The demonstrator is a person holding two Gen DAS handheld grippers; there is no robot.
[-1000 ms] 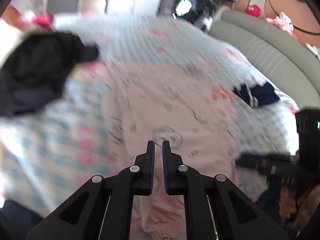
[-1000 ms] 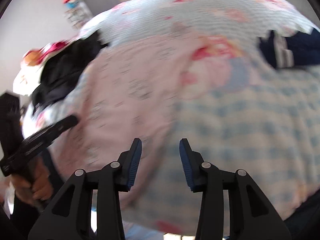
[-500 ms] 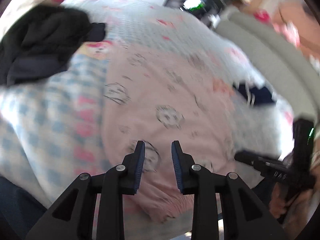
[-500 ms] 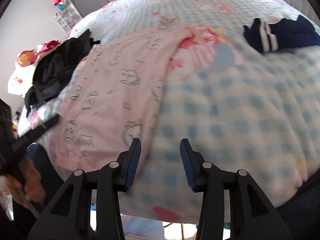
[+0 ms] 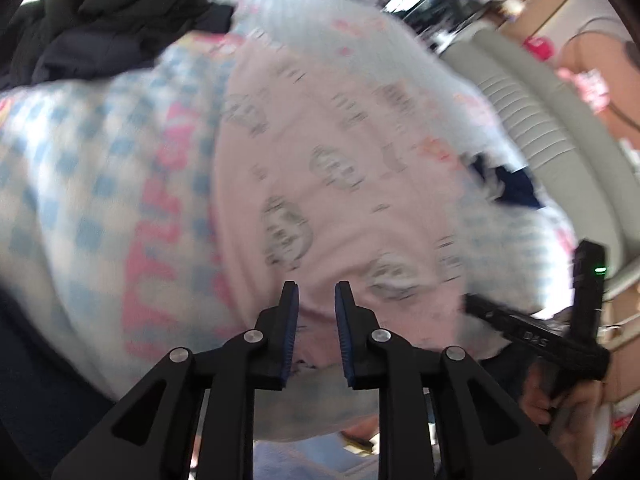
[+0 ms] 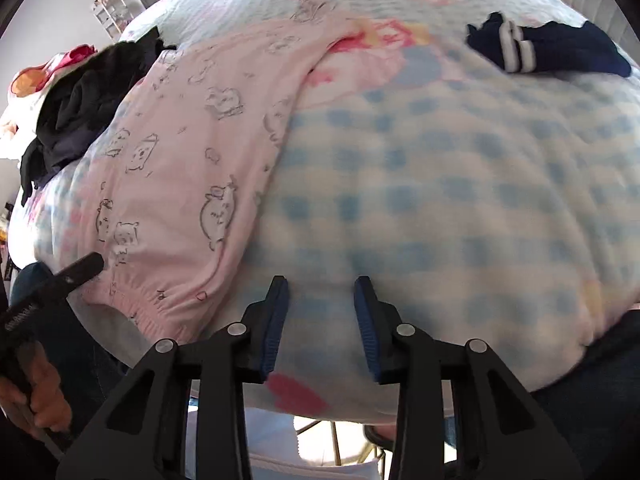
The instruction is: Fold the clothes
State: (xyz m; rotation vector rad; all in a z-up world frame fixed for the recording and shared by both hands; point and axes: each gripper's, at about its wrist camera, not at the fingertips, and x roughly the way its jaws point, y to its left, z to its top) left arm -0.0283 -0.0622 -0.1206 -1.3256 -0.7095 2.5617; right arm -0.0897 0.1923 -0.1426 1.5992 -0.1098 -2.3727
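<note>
A pale pink garment [image 5: 320,184] [image 6: 192,168] with grey cartoon prints lies spread flat on the bed, its elastic hem [image 6: 156,304] at the near edge. My left gripper [image 5: 316,292] hovers open just above that near hem, nothing between its fingers. My right gripper [image 6: 320,288] is open over the blue checked blanket [image 6: 460,184], just right of the pink garment's near corner. In the left wrist view the right gripper [image 5: 520,328] shows at the lower right, a hand around its handle.
A heap of black clothes [image 5: 100,20] [image 6: 80,108] lies at the bed's far left. A navy garment with white stripes [image 6: 548,52] [image 5: 508,184] lies at the far right. A grey padded headboard [image 5: 560,132] runs along the right.
My left gripper went from nearly shut to open and dropped toward the garment's near hem. The right gripper stayed open and drew back toward the bed's front edge.
</note>
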